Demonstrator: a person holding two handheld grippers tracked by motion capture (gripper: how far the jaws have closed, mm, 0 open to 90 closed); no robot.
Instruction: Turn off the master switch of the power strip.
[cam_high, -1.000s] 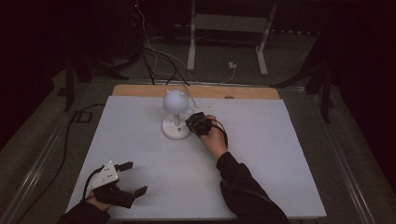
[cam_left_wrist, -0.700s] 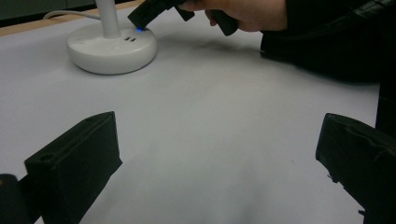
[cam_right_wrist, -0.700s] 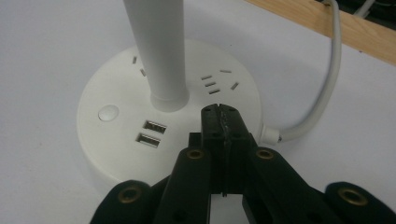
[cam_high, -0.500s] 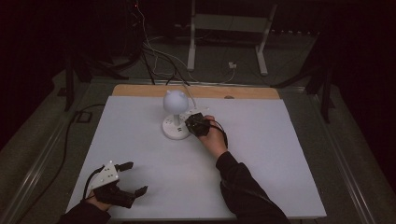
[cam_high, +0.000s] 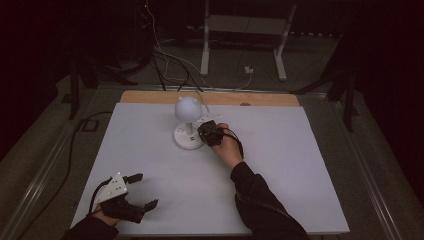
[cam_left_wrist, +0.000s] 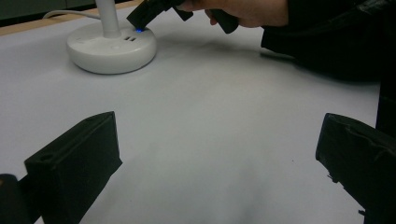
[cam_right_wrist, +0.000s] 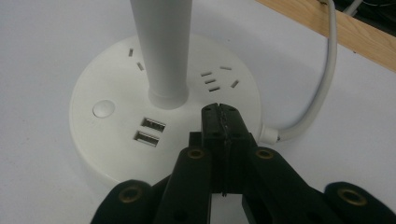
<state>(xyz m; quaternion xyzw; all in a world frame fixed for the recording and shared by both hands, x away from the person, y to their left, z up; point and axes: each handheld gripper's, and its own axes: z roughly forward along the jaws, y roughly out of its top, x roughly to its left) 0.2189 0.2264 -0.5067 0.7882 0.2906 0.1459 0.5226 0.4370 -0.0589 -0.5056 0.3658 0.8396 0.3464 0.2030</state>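
A white desk lamp (cam_high: 186, 108) stands on a round base (cam_high: 188, 140) at the far middle of the white table. The base (cam_right_wrist: 107, 144) carries a round button (cam_right_wrist: 103, 108), two USB ports (cam_right_wrist: 150, 131) and socket slots around the stem (cam_right_wrist: 161, 46). My right gripper (cam_right_wrist: 219, 110) is shut with nothing between its jaws. Its tip sits low over the base, just right of the stem. In the left gripper view a small blue light glows on the base (cam_left_wrist: 109, 46) beside that tip (cam_left_wrist: 140, 19). My left gripper (cam_high: 145, 190) rests open near the front left corner, nothing between its jaws (cam_left_wrist: 219, 154).
The lamp's white cable (cam_right_wrist: 322, 93) runs off the base toward the wooden strip (cam_high: 210, 97) at the table's far edge. The white table top (cam_high: 300, 165) spreads wide to the right and front. Beyond it are dark floor, cables and a stand's legs (cam_high: 245, 45).
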